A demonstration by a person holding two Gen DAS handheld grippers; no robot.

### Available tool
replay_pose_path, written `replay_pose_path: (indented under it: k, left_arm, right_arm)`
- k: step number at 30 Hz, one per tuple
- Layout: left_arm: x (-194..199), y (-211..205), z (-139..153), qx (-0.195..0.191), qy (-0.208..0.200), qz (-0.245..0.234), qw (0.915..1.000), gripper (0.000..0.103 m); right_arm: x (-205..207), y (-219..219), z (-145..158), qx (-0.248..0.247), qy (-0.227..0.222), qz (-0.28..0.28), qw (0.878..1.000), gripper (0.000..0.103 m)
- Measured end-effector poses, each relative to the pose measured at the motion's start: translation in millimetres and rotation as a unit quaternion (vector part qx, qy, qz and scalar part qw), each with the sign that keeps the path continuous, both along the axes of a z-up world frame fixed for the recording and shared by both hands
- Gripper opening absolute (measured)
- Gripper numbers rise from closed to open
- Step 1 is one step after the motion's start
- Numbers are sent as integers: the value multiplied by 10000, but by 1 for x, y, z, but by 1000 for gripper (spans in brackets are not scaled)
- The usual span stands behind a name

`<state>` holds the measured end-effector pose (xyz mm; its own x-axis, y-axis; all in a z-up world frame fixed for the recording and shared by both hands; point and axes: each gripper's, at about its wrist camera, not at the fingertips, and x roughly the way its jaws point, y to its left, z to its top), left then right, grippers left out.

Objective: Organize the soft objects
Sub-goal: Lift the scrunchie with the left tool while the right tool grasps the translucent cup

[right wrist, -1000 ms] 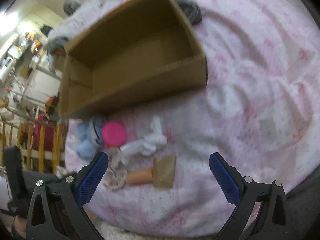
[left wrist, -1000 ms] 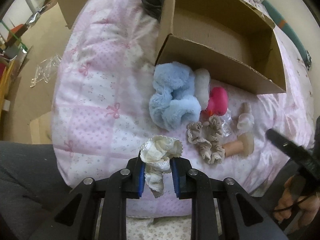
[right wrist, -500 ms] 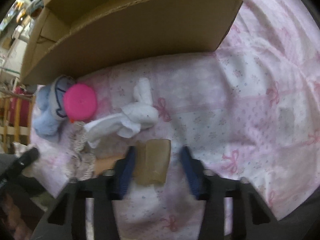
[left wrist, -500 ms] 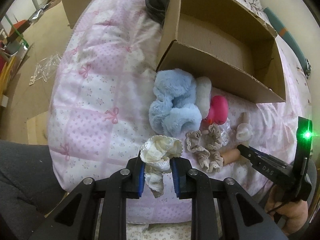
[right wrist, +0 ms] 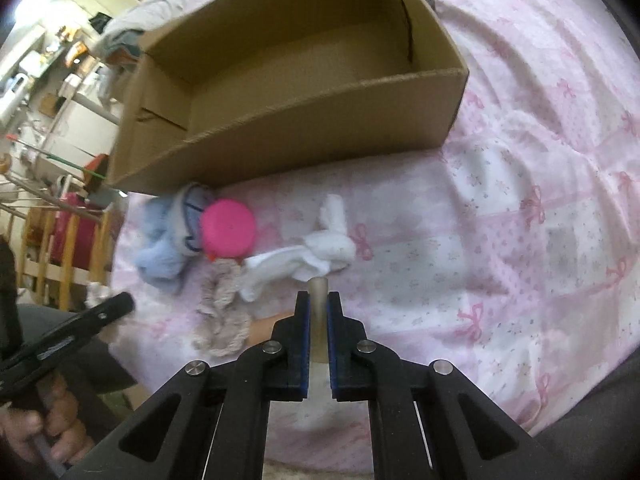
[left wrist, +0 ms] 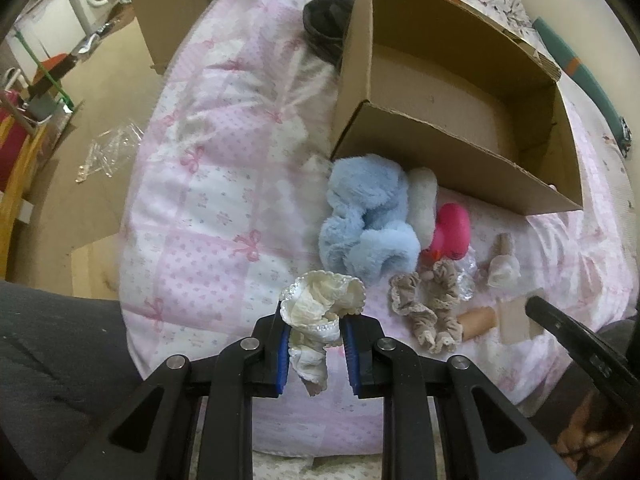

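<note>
Both grippers are loaded: left gripper (left wrist: pixel 314 330) pinching the cream scrunchie (left wrist: pixel 320 306), right gripper (right wrist: pixel 318 312) just closing on what's probably a beige sock (right wrist: pixel 319 312); next, carrying both over the cardboard box (right wrist: pixel 304 128) rim

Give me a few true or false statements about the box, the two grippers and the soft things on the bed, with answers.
1. The cardboard box holds nothing. True.
2. The left gripper is open. False: it is shut on a cream scrunchie.
3. The right gripper pinches a tan piece. True; its jaws have just been closing.
4. The pink toy lies in the box. False: it lies on the bedspread in front of it.
5. The blue plush lies beside the box. True.
</note>
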<state>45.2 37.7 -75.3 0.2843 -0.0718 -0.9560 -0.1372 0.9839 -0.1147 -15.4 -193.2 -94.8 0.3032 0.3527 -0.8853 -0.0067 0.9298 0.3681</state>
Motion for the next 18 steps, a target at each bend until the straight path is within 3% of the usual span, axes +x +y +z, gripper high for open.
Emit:
replay_pose_path:
  k: [5,10,13,18]
  left_arm:
    - [-1,2,0,59,-23,72,10000,20]
    - [-4,1,2,47,-72,75,9999,20]
    - [-6,-2,9,225,-249,9,9994,20]
    - [-9,-4,17,360,-498,-23,9981,20]
  right_arm:
    - [-11,-1,22,306,-311,110,9990,9]
    - [-24,-13,50,728,-956,120,9927,9]
    - [-27,-23,68,978,-1377,65,9856,9]
    - [-28,-28,72,969,-1482,-8,9842,9]
